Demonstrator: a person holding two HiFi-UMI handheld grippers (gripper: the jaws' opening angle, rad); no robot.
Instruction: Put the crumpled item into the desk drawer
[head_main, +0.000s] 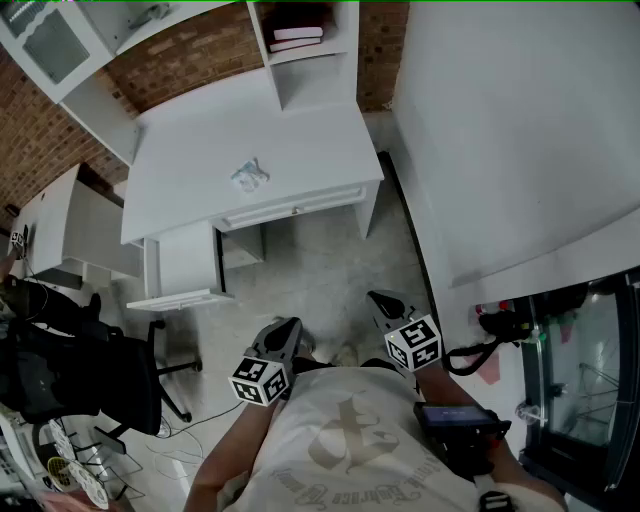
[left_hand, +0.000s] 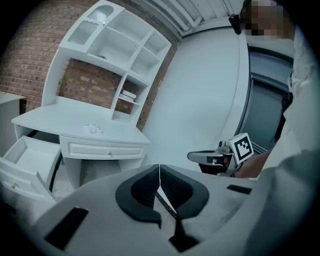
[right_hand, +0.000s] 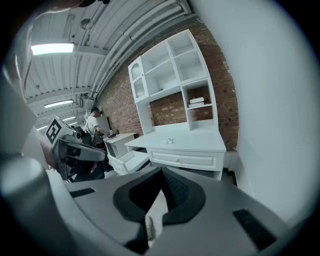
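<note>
Standing back from the white desk (head_main: 300, 140), a person holds the left gripper (head_main: 288, 326) and right gripper (head_main: 381, 299) clenched, both empty. The crumpled white item (head_main: 249, 176) lies near the desktop's front edge, above the pulled-out left drawer (head_main: 185, 262).

Crumpled item (head_main: 250, 176): small, white, wadded into an irregular lump. It lies on the white table (head_main: 300, 130), near the front edge and left of centre.

Open drawer (head_main: 185, 262): white, pulled out at the table's left end, at 7 o'clock from the item, with its inner floor in view.

Closed front drawer (head_main: 295, 211): white, with one small knob, at 5 o'clock from the item.
</note>
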